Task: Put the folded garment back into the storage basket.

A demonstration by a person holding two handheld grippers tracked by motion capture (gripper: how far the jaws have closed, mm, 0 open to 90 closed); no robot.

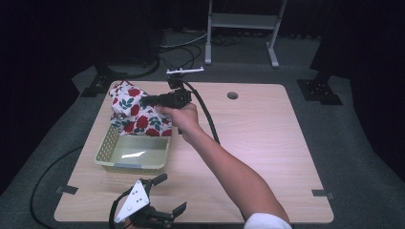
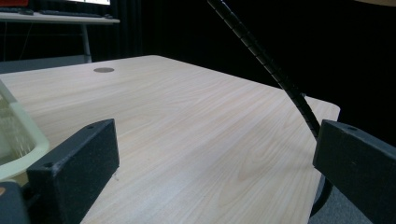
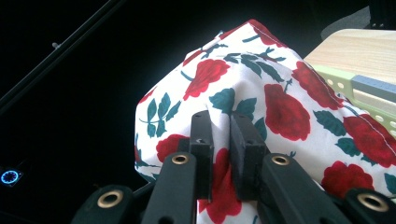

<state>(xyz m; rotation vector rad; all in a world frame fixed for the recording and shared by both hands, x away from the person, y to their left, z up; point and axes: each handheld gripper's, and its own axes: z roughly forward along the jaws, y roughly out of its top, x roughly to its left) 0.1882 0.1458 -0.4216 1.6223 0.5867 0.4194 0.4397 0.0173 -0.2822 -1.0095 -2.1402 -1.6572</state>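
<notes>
A white cloth printed with red roses and green leaves hangs bunched over the far end of a pale green basket. My right gripper, held in a hand reaching across the table, is shut on a fold of it. In the right gripper view the jaws pinch the cloth with the basket rim beyond. My left gripper lies open near the table's front edge. Nothing sits between its jaws, and a corner of the basket shows at its left.
The light wooden table has a small round hole at the back. The right gripper's black ribbed cable trails across the table's middle. A metal stand rises behind the table, on a dark floor.
</notes>
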